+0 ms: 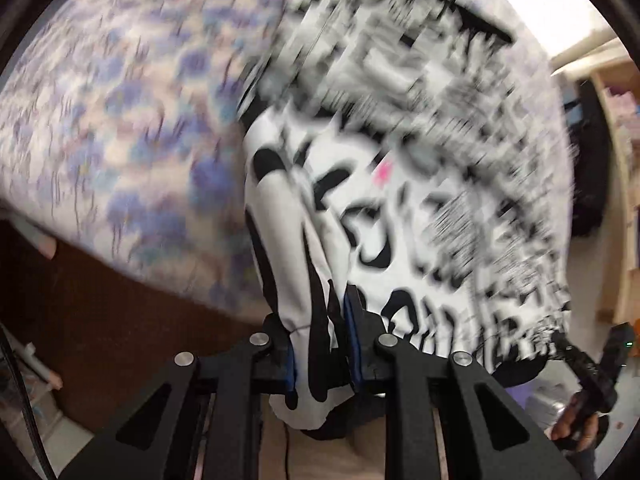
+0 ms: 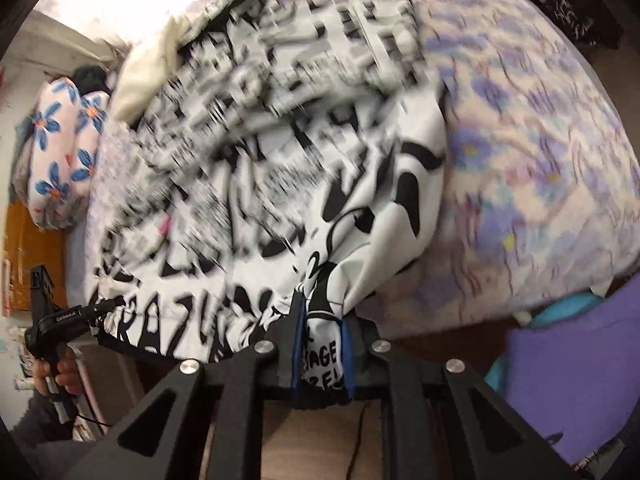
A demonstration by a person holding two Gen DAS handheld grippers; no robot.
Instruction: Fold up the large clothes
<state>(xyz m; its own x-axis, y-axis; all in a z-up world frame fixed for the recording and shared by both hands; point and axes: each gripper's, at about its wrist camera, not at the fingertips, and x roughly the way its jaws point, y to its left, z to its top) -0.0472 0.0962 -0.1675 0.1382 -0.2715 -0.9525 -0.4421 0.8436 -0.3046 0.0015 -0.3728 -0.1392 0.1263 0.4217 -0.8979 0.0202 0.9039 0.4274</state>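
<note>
A large white garment with black graffiti print (image 1: pixel 400 184) lies spread on a bed, its near hem lifted off the mattress. My left gripper (image 1: pixel 320 344) is shut on one bunched corner of that hem, with cloth squeezed between the blue pads. In the right wrist view the same garment (image 2: pixel 260 168) stretches away, and my right gripper (image 2: pixel 322 340) is shut on the other hem corner. The hem hangs taut between both grippers. The right gripper (image 1: pixel 612 352) also shows at the far right of the left wrist view. The left gripper (image 2: pixel 72 316) shows at the lower left of the right wrist view, in a hand.
The bed carries a purple and blue flowered sheet (image 2: pixel 540 152). A cream cloth (image 2: pixel 144 80) lies at the garment's far end. A blue-flowered pillow (image 2: pixel 60 140) leans at the left. Wooden shelves (image 1: pixel 616 184) stand at the right. A purple cloth (image 2: pixel 560 376) lies beside the bed.
</note>
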